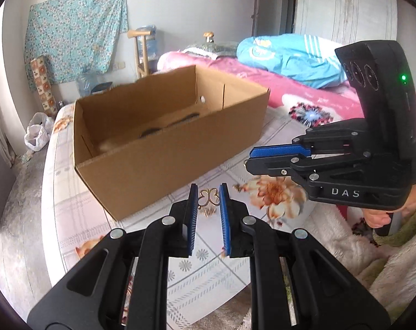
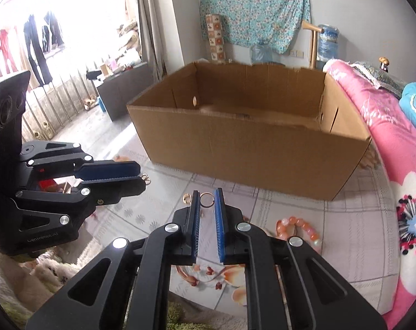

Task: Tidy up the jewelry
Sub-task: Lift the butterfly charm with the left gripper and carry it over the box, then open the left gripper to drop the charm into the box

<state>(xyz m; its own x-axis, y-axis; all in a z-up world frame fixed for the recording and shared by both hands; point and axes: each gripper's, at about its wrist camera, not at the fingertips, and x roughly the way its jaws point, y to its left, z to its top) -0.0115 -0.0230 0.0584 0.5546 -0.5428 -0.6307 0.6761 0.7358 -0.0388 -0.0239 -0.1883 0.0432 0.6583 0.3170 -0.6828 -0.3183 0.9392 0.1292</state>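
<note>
Both pieces look featherweight, stiff and slick, so I judge a pinch across the metal edge at the fingertips to be the safe hold; anything looser and they could swivel or drop.

The left gripper (image 1: 208, 192) has its 2 blue ribbed pads nearly together, pinching a gold butterfly-shaped openwork ornament with a small comb-like fringe (image 1: 208, 196) at the tips. It hangs just in front of the open brown cardboard box (image 1: 158, 143), below the box's near corner. Thin wire like this would likely bend if squeezed hard.

The right gripper (image 2: 207, 198) is pressed almost closed on a thin copper-coloured metal ring (image 2: 207, 200), gripped by its rim, also in front of the box's long near wall. A plain hoop, smooth and rigid, it should take the squeeze well but is prone to slipping.

On the floral white bedsheet (image 2: 345, 220), to the right of the box's near wall, lies a bracelet of round orange-pink beads (image 2: 298, 227): heavier, flexible on its cord, best taken across 1 bead. A small gold hoop (image 2: 186, 198) lies just left of the held ring.
</note>
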